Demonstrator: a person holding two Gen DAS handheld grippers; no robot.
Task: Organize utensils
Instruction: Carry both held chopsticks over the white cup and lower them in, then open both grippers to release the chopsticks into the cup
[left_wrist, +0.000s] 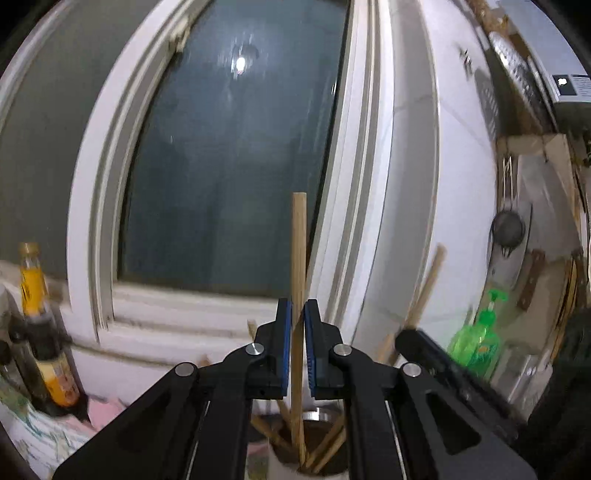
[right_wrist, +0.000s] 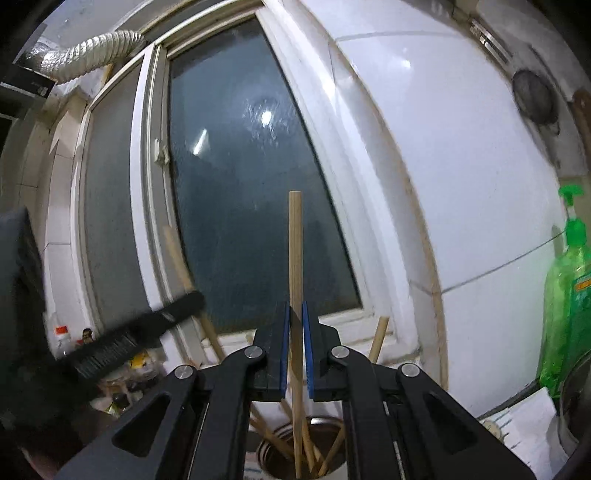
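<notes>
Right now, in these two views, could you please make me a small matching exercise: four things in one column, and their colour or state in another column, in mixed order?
Things:
1. chopstick in the left gripper
2. soap bottle
3. utensil cup
4. vent hose

Colour or state:
A. silvery, ribbed, near the window top
B. upright, pinched between blue pads
C. bright green, with a pump
D. holds several leaning chopsticks

Pairs: 1-B, 2-C, 3-D, 4-A

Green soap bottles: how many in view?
1. The green plastic pump soap bottle stands by the white tiled wall, right of both grippers; others may be hidden.
</notes>
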